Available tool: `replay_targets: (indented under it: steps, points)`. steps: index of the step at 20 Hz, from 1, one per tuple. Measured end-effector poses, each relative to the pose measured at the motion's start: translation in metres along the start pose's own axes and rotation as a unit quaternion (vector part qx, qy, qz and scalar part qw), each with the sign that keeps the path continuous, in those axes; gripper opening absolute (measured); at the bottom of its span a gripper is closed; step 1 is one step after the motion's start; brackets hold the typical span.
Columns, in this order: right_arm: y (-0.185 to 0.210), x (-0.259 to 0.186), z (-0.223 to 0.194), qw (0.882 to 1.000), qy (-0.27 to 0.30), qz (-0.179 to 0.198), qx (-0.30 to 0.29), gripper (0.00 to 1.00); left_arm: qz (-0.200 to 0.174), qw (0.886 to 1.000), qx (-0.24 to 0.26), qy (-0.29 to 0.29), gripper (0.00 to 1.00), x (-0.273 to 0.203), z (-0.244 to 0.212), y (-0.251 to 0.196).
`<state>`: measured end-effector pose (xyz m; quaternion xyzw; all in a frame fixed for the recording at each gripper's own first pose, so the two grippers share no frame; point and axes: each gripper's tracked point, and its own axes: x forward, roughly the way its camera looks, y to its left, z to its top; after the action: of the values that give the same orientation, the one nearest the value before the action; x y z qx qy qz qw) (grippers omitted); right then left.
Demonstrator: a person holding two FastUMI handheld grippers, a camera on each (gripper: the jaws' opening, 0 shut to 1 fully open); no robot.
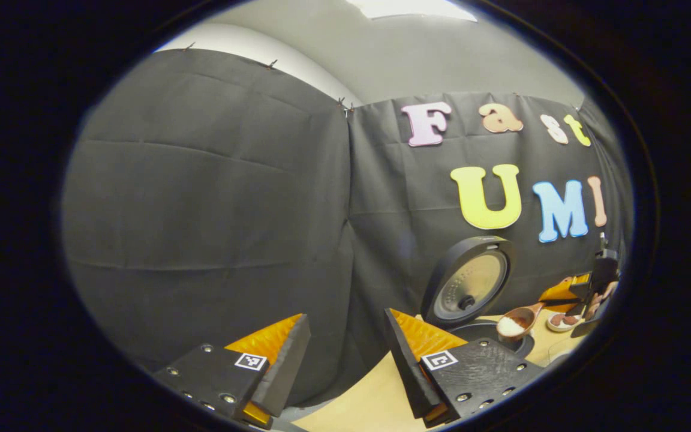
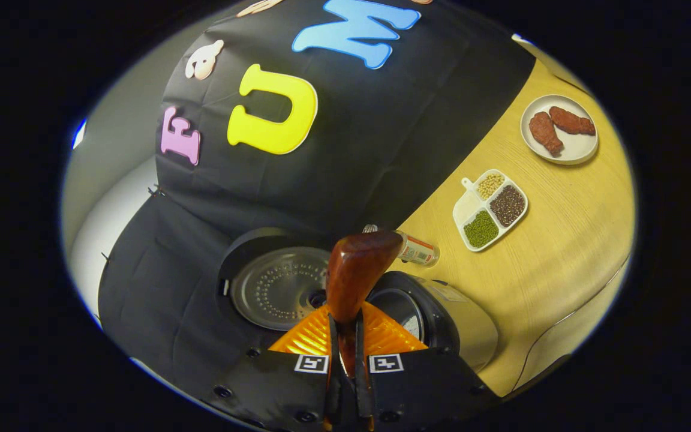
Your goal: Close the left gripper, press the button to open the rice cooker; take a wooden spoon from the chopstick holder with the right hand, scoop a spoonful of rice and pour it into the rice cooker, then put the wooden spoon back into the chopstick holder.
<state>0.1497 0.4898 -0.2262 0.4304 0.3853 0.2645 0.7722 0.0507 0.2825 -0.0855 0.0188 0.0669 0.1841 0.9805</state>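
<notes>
The rice cooker (image 1: 471, 285) stands on the wooden table with its round lid (image 2: 279, 288) swung up and the pot open. Just above the pot's rim hangs the wooden spoon (image 1: 516, 324), its bowl heaped with white rice. My right gripper (image 2: 345, 327) is shut on the spoon's handle, and in the right gripper view the bowl's brown underside (image 2: 357, 264) hangs over the cooker's opening. In the left gripper view the right gripper (image 1: 591, 294) shows at the far right. My left gripper (image 1: 346, 324) is open with nothing between its fingers, held left of the cooker and facing the wall.
On the table (image 2: 561, 252) behind the cooker lie a small bottle (image 2: 417, 249), a white divided dish of beans and grains (image 2: 489, 210) and a white plate with two brown pieces of food (image 2: 561, 129). The table's front edge curves at the right.
</notes>
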Motion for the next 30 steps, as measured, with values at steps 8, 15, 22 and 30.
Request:
replay_targets:
  steps: [8, 15, 22, 30]
  points:
    - [-0.011, 0.045, -0.032, 0.989, 0.016, -0.043, -0.141, 0.11, 0.024, 1.0, 0.0, 0.013, 0.8, 0.002, -0.015, 0.03]
    - [-0.015, 0.06, -0.04, 0.944, 0.019, -0.07, -0.322, 0.11, 0.032, 0.999, 0.001, 0.019, 0.78, 0.002, -0.017, 0.032]
    - [0.003, 0.056, -0.036, 0.874, 0.002, -0.071, -0.481, 0.11, 0.023, 1.0, -0.002, 0.018, 0.79, 0.004, -0.016, 0.021]
    - [0.032, 0.049, -0.051, 0.732, -0.031, -0.04, -0.68, 0.1, 0.013, 1.0, -0.008, 0.014, 0.77, 0.011, -0.014, 0.008]
